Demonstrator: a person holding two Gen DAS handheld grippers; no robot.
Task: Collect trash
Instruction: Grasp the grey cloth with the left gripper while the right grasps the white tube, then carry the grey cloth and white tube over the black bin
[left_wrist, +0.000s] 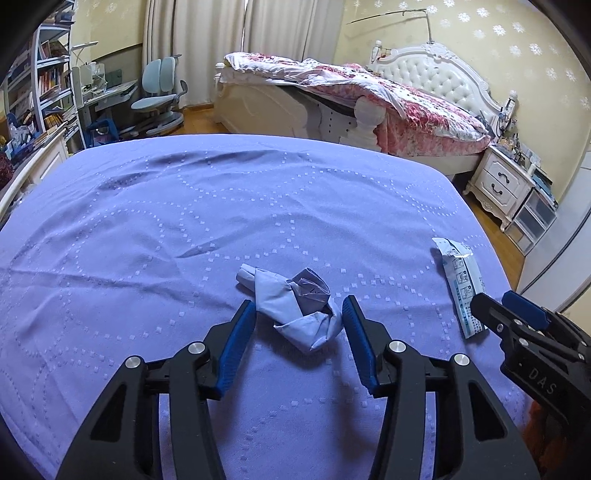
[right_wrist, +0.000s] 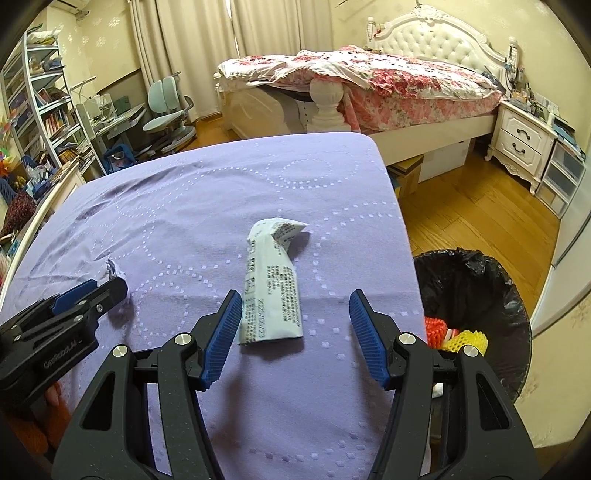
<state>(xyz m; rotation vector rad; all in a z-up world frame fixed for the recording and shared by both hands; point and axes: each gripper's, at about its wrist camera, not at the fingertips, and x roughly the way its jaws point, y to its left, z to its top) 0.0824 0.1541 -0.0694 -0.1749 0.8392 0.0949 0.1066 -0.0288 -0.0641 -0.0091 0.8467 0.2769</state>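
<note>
Jaws spread on your left gripper (left_wrist: 298, 310), straddling the crumpled tissue (left_wrist: 295, 308) on the purple bedspread (left_wrist: 184, 206). Your right gripper (right_wrist: 295, 306) is wide apart too, printed wrapper (right_wrist: 271, 291) between its fingers, untouched. Lined trash bin (right_wrist: 513, 295) beside the bed's right edge.

Left gripper (left_wrist: 298, 312) and right gripper (right_wrist: 295, 304) — both spread wide.

Bare purple sheet (right_wrist: 221, 192) surrounds the wrapper (right_wrist: 271, 288); bin (right_wrist: 476, 280) blocks the bed's right edge.
</note>
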